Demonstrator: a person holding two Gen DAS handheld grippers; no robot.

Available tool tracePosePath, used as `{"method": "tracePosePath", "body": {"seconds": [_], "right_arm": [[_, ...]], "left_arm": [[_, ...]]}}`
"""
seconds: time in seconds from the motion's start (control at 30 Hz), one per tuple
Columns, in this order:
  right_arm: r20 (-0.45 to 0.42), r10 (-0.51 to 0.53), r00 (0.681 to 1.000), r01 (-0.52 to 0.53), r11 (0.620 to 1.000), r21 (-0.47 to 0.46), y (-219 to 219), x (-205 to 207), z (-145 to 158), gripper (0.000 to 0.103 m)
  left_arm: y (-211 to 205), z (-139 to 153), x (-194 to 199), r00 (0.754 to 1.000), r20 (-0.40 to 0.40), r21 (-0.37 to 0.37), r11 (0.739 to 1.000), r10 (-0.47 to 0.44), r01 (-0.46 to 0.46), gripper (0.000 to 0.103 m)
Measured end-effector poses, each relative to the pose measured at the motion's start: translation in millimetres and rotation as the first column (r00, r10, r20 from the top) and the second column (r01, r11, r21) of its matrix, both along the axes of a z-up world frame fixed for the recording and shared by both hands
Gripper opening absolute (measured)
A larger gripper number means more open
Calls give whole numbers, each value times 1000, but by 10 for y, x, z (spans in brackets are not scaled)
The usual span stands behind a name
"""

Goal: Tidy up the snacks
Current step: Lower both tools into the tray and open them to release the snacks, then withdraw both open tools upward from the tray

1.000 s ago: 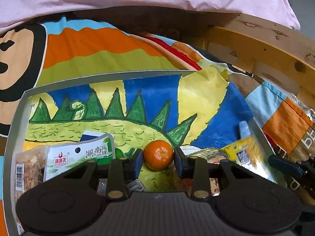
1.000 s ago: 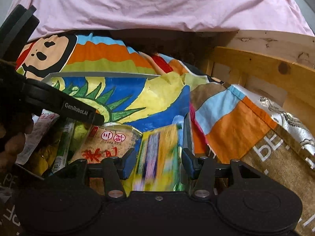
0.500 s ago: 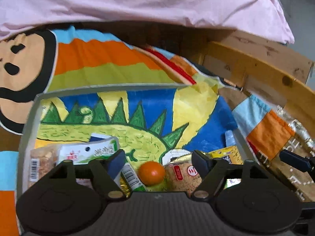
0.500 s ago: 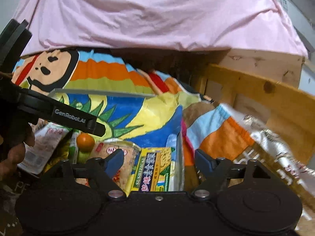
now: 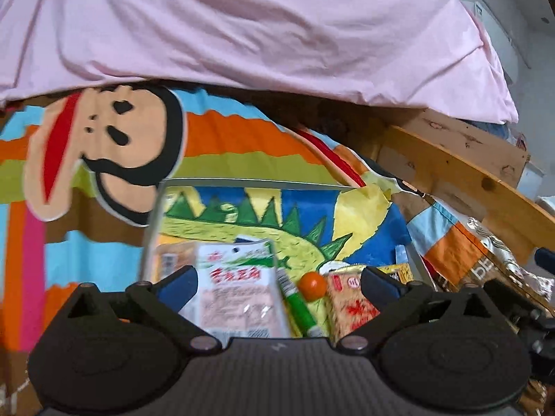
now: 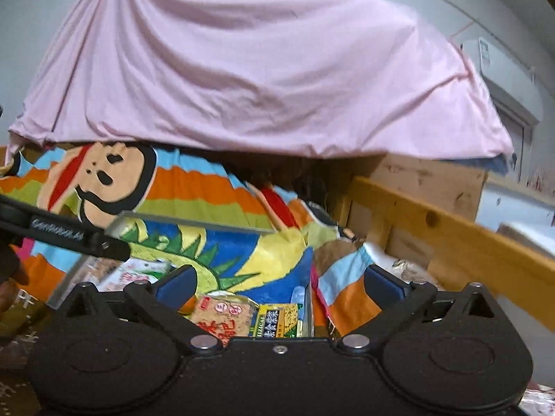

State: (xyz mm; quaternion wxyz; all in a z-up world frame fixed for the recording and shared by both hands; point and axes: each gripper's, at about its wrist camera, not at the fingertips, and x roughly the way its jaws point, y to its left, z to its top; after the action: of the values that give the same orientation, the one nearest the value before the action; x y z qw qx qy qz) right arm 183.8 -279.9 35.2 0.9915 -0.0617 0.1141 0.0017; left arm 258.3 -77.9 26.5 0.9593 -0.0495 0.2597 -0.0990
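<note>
Opening empty, both tongs (image 5: 277,282) (image 6: 279,282) over snack tray (image 5: 242,183) on cartoon cloth (image 5: 222,138), pink sheet (image 5: 260,24) behind

A pink sheet (image 5: 263,34) hangs in soft folds across the far part of the scene, its lower hem casting a dark shadow. Below it, nearer, lies a striped cloth (image 5: 242,145) in orange, green, blue and brown bands, printed at left with a cartoon monkey face (image 5: 114,145). To the right, a wooden rail (image 6: 451,239) of pale knotted timber slants toward the near right, with a wooden panel (image 6: 426,183) behind it. Far right, on the pale wall (image 6: 433,10), a white air conditioner (image 6: 503,66) is mounted. A crinkled silver foil wrapper (image 5: 499,249) rests on the cloth below the rail.
</note>
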Motion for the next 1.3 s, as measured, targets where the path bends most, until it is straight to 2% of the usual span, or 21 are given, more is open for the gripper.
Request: {"method": "tracePosePath", "body": {"seconds": [0.2,0.37,0.57,0.8,0.93,1.13,1.3], "right_arm": [[37,4,999,-4,1000,-15,152,-501,146,102],[41,-15,999,15,1000,-5,283,-896,156,102],[11,-54,999,54,999,-1,454,-1274,49,102],[-18,-63,998,63,998,-19,587,-1591,-112,102],[-51,-54,997,53,999,-13,621,-1675,-209,102],[-135,-41,990,45,999,25,658,-1697,-403,102],[-189,-21,982,28,999,30,714,-1689,-554,102]], "left_arm": [[253,134,-596,1000,23,10,1000,19,-19,102],[403,177,-1046,998,53,7,1000,18,-19,102],[479,87,-1491,993,110,7,999,35,-36,102],[555,-68,-1881,990,140,58,998,11,-19,103],[585,-203,-2016,993,115,96,995,30,-41,103],[590,-418,-2081,999,20,157,986,48,-50,103],[636,-538,-2114,997,-30,169,984,66,-60,103]]}}
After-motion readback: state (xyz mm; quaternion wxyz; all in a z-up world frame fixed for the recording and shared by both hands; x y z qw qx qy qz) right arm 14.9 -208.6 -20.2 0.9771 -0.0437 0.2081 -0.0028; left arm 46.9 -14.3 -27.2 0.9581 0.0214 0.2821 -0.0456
